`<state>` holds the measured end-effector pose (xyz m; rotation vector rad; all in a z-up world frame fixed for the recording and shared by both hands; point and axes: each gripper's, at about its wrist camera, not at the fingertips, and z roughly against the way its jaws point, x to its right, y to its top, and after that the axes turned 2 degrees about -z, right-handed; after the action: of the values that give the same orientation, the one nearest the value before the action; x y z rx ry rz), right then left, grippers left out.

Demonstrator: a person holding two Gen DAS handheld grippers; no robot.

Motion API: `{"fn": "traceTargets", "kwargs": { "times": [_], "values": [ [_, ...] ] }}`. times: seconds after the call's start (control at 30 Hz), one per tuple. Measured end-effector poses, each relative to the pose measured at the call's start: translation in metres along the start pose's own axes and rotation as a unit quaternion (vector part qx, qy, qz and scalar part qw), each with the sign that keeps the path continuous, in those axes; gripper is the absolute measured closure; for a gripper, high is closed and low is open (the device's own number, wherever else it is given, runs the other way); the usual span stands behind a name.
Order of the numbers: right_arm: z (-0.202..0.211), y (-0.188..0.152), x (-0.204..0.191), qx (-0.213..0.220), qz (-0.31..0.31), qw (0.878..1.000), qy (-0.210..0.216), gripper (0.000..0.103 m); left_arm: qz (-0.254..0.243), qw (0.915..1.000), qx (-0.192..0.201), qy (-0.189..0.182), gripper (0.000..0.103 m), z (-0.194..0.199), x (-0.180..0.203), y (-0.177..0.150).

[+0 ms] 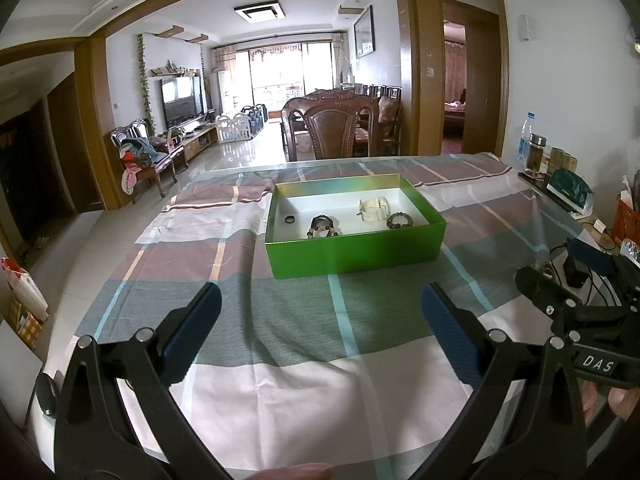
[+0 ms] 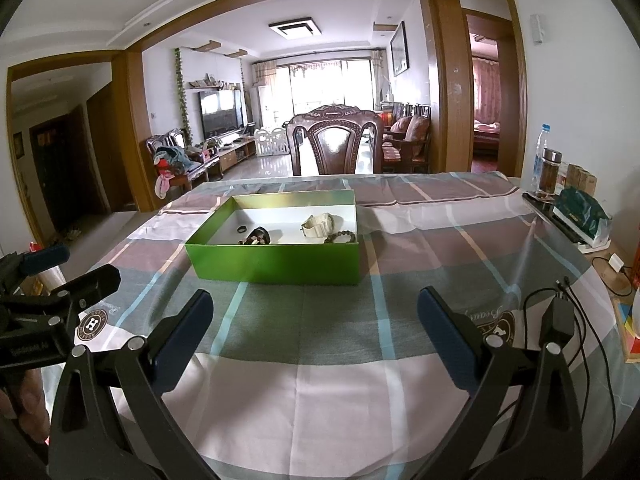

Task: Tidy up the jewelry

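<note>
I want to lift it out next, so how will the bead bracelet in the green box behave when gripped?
The bead bracelet is probably floppy: it looks like separate round beads on a string, so it may sag from the fingers. Round beads could also slip between flat pads. It looks small, so likely light.

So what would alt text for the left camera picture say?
An open green box on a plaid tablecloth holds a ring, two bead bracelets and a cream watch. The left gripper is open and empty before it.

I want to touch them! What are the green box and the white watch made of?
The green box looks like glossy cardboard: thin straight walls, shiny gold lining. The white watch looks like matte plastic or rubber, with a thick strap standing curled; too small to be sure.
</note>
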<state>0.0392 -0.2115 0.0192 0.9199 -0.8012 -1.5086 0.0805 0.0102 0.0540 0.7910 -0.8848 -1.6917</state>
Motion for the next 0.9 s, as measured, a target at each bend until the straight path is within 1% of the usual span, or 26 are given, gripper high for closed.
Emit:
{"fn": "traceTargets", "kwargs": {
  "times": [0.47, 0.9],
  "values": [
    [-0.005, -0.007, 0.000, -0.008, 0.001, 1.000, 0.001, 0.003, -0.001, 1.0000, -0.003, -0.005, 0.004, -0.005, 0.004, -0.005],
    [-0.008, -0.009, -0.001, -0.012, -0.001, 1.000, 0.000, 0.003, 0.004, 0.9998, -0.017, -0.009, 0.004, -0.012, 0.000, -0.007]
  ]
}}
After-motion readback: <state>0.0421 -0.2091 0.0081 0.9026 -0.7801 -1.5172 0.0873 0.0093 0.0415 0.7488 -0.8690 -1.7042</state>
